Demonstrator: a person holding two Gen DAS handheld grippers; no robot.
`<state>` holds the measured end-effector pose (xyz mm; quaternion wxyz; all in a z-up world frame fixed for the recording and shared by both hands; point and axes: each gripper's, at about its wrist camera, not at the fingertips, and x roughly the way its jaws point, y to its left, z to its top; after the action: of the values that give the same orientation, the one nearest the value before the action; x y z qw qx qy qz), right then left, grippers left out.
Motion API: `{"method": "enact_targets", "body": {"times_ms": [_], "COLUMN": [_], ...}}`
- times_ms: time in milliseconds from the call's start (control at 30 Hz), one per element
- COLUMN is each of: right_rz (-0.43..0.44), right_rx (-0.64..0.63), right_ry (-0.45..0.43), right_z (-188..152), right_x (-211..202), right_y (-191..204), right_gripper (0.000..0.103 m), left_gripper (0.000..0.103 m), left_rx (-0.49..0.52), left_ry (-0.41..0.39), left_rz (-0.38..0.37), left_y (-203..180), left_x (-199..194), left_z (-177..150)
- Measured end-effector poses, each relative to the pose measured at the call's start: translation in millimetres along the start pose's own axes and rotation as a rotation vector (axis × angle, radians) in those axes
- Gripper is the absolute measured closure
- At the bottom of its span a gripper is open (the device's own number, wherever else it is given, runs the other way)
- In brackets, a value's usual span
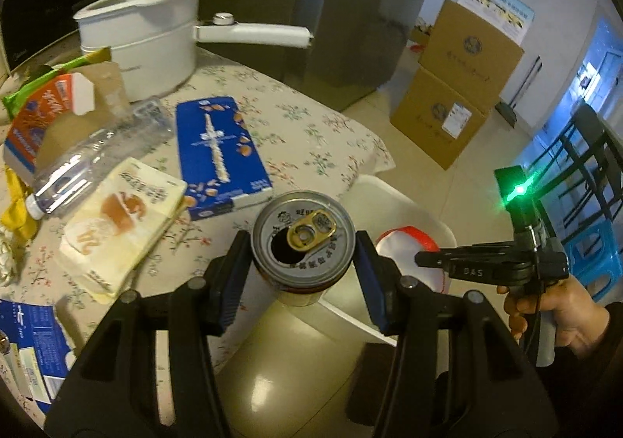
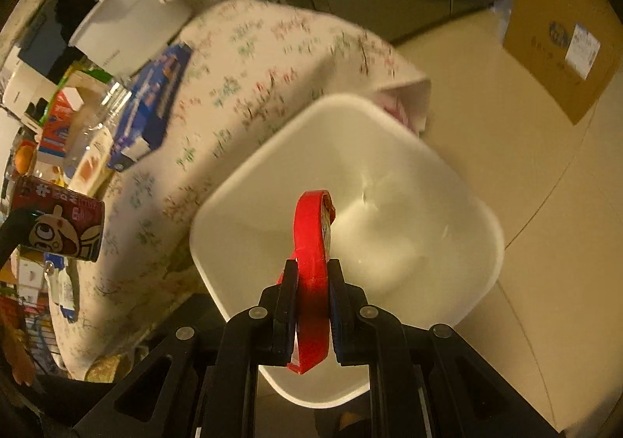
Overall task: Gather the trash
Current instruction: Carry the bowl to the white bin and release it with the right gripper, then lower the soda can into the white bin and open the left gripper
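In the left wrist view my left gripper (image 1: 301, 262) is shut on an opened drink can (image 1: 303, 235) with a gold pull tab, both blue pads against its sides. The can hangs past the table edge, near a white bin (image 1: 412, 200) on the floor. To the right, a hand (image 1: 553, 313) holds my right gripper (image 1: 420, 258) over that bin. In the right wrist view the right gripper (image 2: 313, 270) is shut on a flattened red wrapper (image 2: 311, 227), directly above the open white bin (image 2: 447, 204). The dark red can (image 2: 58, 224) shows at the left.
On the floral tablecloth (image 1: 311, 118) lie a blue box (image 1: 222, 150), a clear plastic bottle (image 1: 97, 161), a cream packet (image 1: 120, 220), an orange carton (image 1: 43, 118) and a white pot (image 1: 144, 37). Cardboard boxes (image 1: 459, 87) and a blue stool (image 1: 592, 255) stand on the floor.
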<state>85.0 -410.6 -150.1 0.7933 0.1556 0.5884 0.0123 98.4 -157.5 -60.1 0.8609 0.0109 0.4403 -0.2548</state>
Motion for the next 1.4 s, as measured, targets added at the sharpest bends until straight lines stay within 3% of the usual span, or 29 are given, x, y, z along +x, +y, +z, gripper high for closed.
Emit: {"method": "enact_targets", "body": {"times_ms": [333, 400, 467, 533, 1067, 1200, 1400], "right_rz": [0.002, 0.014, 0.019, 0.014, -0.048, -0.048, -0.065], "right_rx": [0.035, 0.054, 0.072, 0.084, 0.104, 0.099, 0.082], "right_ry": [0.072, 0.077, 0.065, 0.043, -0.04, -0.048, -0.07], "right_z": [-9, -8, -9, -9, -19, -19, -19], "right_x": [18, 15, 9, 1, -34, -38, -45], "right_y": [-3, -5, -10, -15, -46, -44, -41], "right_gripper": [0.087, 0.082, 0.061, 0.05, 0.042, 0.04, 0.035], "left_gripper": [0.048, 0.048, 0.048, 0.048, 0.048, 0.047, 0.04], "left_rx": [0.043, 0.05, 0.055, 0.061, 0.144, 0.168, 0.167], "left_ry": [0.048, 0.059, 0.068, 0.078, 0.152, 0.165, 0.147], "left_rz": [-0.024, -0.036, -0.048, -0.055, -0.074, -0.09, -0.056], "left_y": [-23, -28, -33, -38, -63, -67, -56], "left_x": [27, 33, 39, 45, 96, 98, 85], "left_z": [-7, -8, -9, -10, -31, -30, -27]}}
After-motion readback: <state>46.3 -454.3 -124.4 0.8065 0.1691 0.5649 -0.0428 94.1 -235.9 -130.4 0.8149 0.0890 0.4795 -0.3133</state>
